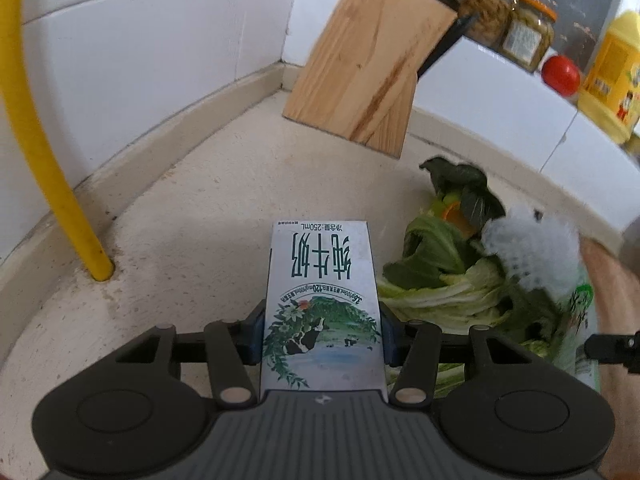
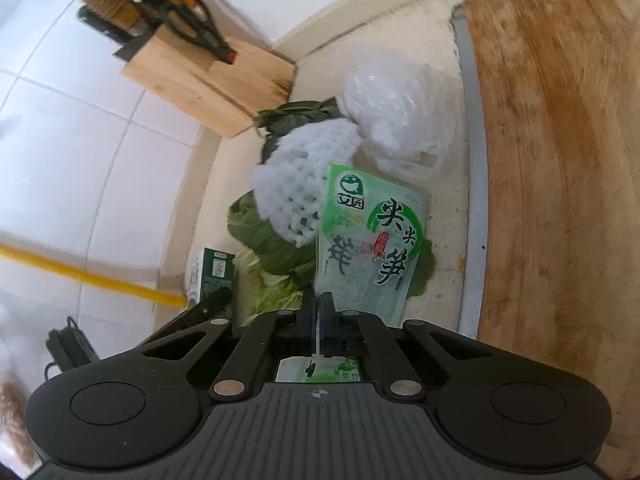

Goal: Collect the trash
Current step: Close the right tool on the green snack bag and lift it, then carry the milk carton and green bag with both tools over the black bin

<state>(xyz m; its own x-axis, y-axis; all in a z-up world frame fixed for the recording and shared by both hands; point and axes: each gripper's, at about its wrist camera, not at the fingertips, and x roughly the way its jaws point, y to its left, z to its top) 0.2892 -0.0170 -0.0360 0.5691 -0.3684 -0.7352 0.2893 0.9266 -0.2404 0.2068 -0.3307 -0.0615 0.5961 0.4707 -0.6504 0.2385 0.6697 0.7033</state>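
Tiled corner tabletop (image 1: 208, 184) holds the heap: my left gripper (image 1: 322, 330) clamps the milk carton (image 1: 320, 304), my right gripper (image 2: 319, 320) pinches the green packet (image 2: 368, 236), while leaves (image 2: 272, 244), foam net (image 2: 304, 176) and bag (image 2: 396, 108) remain uncollected.

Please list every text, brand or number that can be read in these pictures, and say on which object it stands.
"纯牛奶", upside down: milk carton in left gripper.
"净含量:250mL": same carton.
"120": same carton; the rest of that line is too small.
"尖尖笋": green pouch in right gripper.
Pouch logo, jar label, yellow bottle: unreadable.
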